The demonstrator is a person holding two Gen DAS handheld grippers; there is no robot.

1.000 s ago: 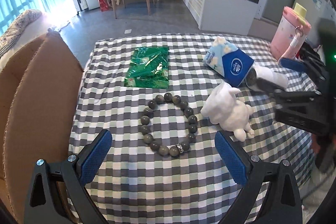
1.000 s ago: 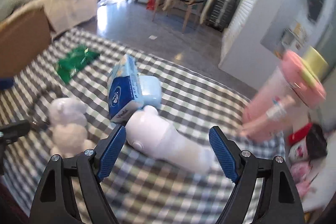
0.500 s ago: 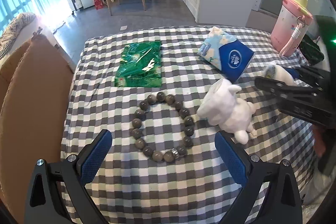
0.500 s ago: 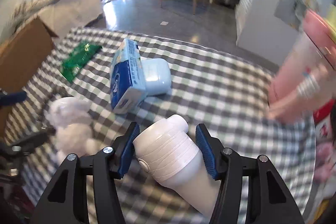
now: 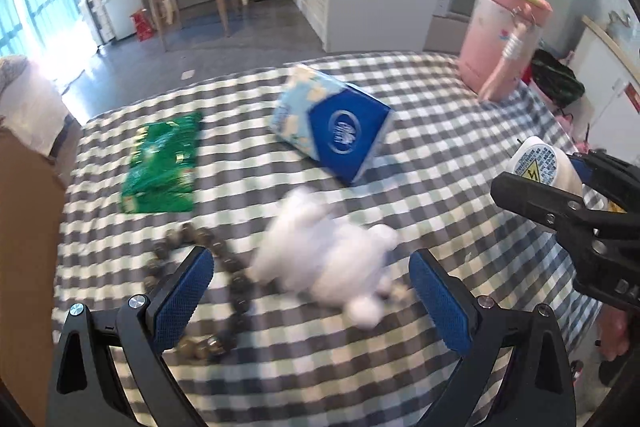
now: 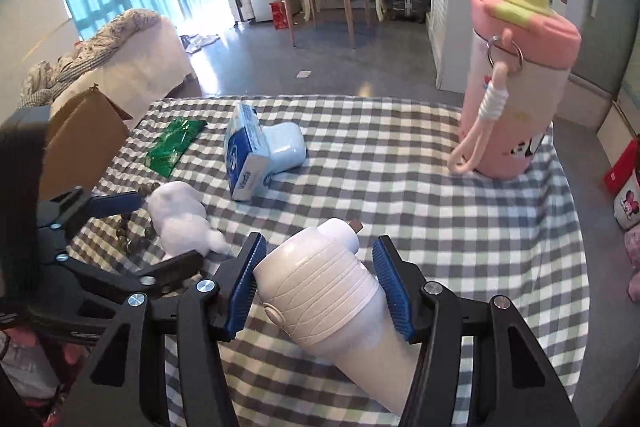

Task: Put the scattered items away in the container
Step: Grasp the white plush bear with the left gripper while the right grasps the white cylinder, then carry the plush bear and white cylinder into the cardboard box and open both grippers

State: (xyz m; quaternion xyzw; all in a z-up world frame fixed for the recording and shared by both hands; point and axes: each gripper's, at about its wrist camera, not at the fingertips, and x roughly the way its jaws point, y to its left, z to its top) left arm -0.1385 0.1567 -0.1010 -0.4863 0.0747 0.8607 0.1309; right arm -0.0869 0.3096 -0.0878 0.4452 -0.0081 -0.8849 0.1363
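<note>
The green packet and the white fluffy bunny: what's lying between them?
The bead bracelet lies on the checked cloth between the green packet and the white plush bunny. The left wrist view shows it, though blurred.

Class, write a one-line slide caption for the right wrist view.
Right gripper clamps a white device above the checked tablecloth; open left gripper nears the plush toy.

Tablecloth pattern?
The tablecloth is a grey-and-white gingham check with faint green squares; the right wrist view shows it sharpest.
</note>
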